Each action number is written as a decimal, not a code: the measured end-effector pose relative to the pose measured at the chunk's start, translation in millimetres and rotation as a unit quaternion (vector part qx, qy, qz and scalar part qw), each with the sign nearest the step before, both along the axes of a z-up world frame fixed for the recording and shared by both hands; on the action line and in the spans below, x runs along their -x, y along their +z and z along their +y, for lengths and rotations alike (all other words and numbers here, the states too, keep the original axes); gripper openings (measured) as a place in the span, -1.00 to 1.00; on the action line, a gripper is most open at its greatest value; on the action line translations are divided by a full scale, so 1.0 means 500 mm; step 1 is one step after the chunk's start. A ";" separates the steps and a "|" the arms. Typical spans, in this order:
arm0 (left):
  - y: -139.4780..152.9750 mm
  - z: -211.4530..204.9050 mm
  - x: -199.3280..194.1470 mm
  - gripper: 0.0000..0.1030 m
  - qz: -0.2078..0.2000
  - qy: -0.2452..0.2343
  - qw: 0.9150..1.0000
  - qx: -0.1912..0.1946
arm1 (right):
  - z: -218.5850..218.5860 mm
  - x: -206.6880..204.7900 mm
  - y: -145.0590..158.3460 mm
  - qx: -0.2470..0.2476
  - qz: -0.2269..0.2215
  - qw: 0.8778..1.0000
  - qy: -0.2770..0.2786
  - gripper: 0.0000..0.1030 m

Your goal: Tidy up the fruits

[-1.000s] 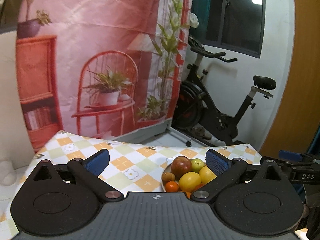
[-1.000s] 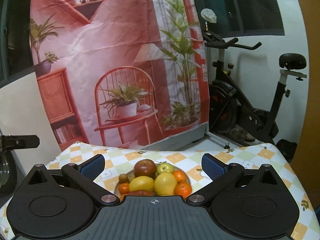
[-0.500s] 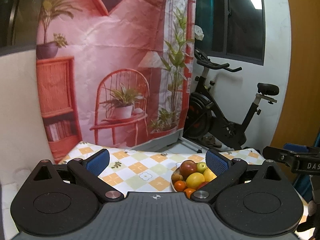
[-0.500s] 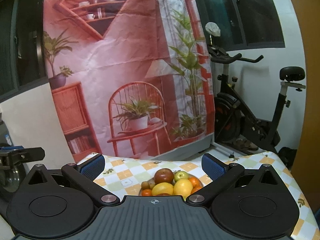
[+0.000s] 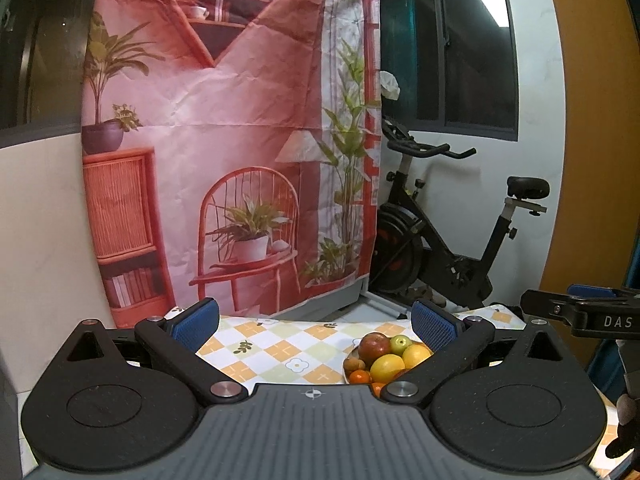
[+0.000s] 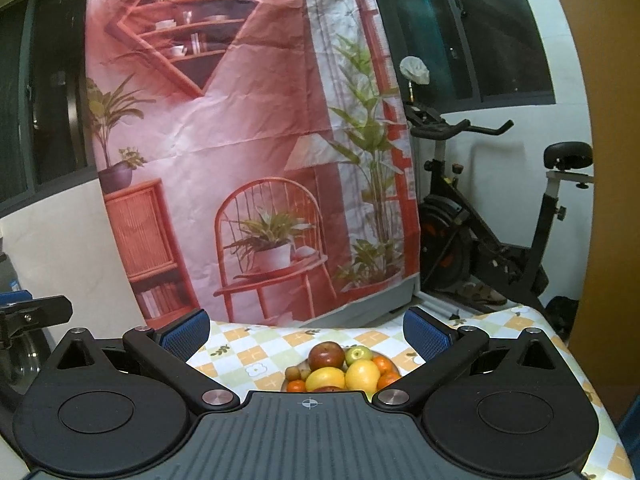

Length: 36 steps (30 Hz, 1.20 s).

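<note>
A plate (image 5: 346,364) piled with fruit sits on the checkered tablecloth (image 5: 272,348). The pile has a red apple (image 5: 374,345), a green apple (image 5: 400,345), yellow citrus (image 5: 387,367), small oranges (image 5: 359,377) and a brown kiwi (image 5: 354,364). In the right wrist view the same red apple (image 6: 326,354) and yellow fruit (image 6: 362,374) lie just beyond the gripper body. My left gripper (image 5: 316,322) is open and holds nothing, well back from the plate. My right gripper (image 6: 306,330) is open too, with nothing between its pads, and the plate (image 6: 396,368) shows between its fingers.
A red printed backdrop (image 5: 224,140) hangs behind the table. A black exercise bike (image 5: 444,256) stands at the back right by a window. The right gripper's finger (image 5: 580,312) shows at the right edge of the left wrist view. A wooden door (image 5: 592,160) is on the right.
Both grippers have pulled back and tilted up from the plate, so the fruit now looks smaller and lower in both views. Jaws stayed open.
</note>
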<state>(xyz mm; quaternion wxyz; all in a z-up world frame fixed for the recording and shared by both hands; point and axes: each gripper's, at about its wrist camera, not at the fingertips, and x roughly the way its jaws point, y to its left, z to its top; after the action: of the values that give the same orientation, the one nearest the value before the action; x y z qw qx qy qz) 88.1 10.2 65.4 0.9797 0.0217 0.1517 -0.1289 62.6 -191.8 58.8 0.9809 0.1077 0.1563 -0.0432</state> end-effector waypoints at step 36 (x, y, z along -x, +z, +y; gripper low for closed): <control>0.018 0.008 0.031 1.00 -0.011 0.003 1.000 0.011 | 0.017 0.025 0.020 0.006 0.000 1.000 0.011 0.99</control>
<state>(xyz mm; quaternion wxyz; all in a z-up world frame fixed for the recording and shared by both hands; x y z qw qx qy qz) 72.8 14.2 74.2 0.9820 0.0120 0.1391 -0.1272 50.3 -183.2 69.0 0.9818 0.1005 0.1574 -0.0335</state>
